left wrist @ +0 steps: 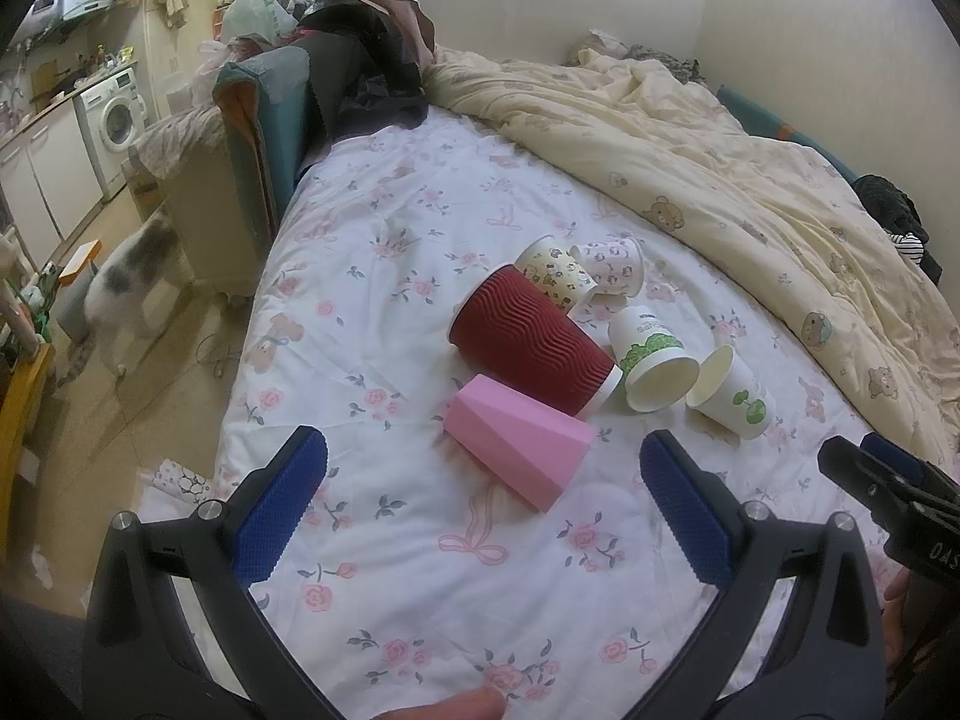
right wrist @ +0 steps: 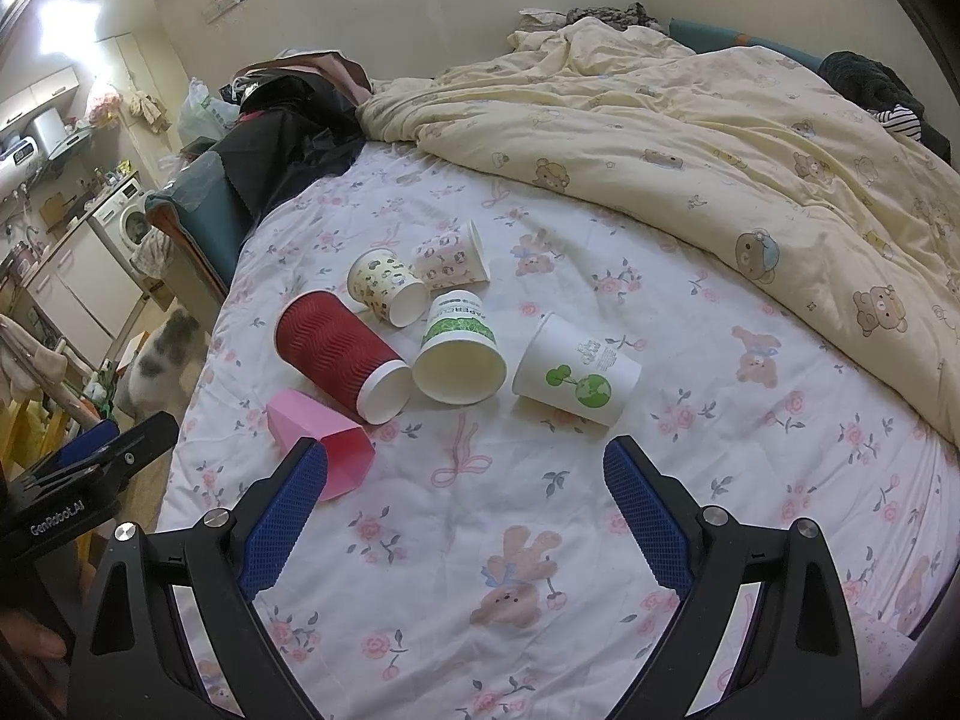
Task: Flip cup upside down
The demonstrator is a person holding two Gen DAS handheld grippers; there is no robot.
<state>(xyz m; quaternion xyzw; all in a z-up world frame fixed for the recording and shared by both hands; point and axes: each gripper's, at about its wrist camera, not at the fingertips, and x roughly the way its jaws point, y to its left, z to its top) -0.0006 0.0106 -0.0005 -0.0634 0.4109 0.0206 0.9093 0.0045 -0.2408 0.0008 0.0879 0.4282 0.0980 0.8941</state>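
Note:
Several cups lie on their sides on the floral bed sheet [left wrist: 384, 228]. A pink faceted cup [left wrist: 519, 450] [right wrist: 318, 441] lies nearest. Behind it are a red ribbed cup [left wrist: 534, 339] [right wrist: 342, 354], a white cup with a green band [left wrist: 651, 360] [right wrist: 459, 348], a white cup with a green tree print [left wrist: 729, 393] [right wrist: 576, 375] and two small patterned cups [left wrist: 558, 273] [left wrist: 612, 264] [right wrist: 387, 285] [right wrist: 453, 258]. My left gripper [left wrist: 483, 462] is open and empty, just short of the pink cup. My right gripper [right wrist: 465, 468] is open and empty, short of the cups.
A cream bear-print duvet [left wrist: 750, 180] [right wrist: 720, 138] is bunched along the far right of the bed. Dark clothes and bags [left wrist: 360, 60] are piled at the head. A cat [left wrist: 129, 282] stands on the floor left of the bed, near a washing machine [left wrist: 117, 114].

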